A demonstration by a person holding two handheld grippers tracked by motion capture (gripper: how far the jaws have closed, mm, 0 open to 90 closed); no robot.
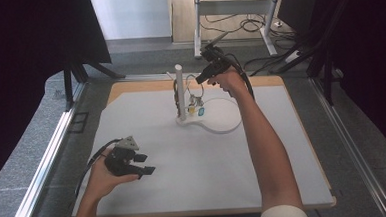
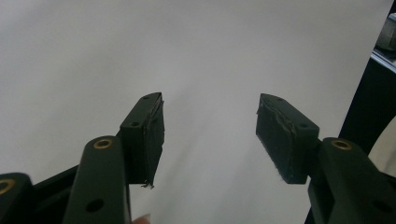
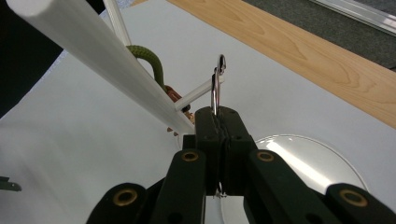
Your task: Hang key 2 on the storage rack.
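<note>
White mat (image 1: 157, 140) underneath — right gripper (image 3: 218, 122) clenched on a metal ring (image 3: 216, 86) at the stand's peg (image 3: 198, 93); left gripper (image 2: 210, 135) released, idle. Best slid on slowly — ring aligned, no jerking.

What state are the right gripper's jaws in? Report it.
Shut: the right gripper pinches a thin metal ring, pads pressed together beside the white stand.

Black grippers (image 1: 145, 163), brass-ringed screw holes.

A thin metal clip (image 3: 217, 86) is clamped between the closed jaws of the right claw (image 3: 221, 122). Its tip is positioned beside a short peg (image 3: 198, 93) projecting from the white post (image 3: 100, 58).
</note>
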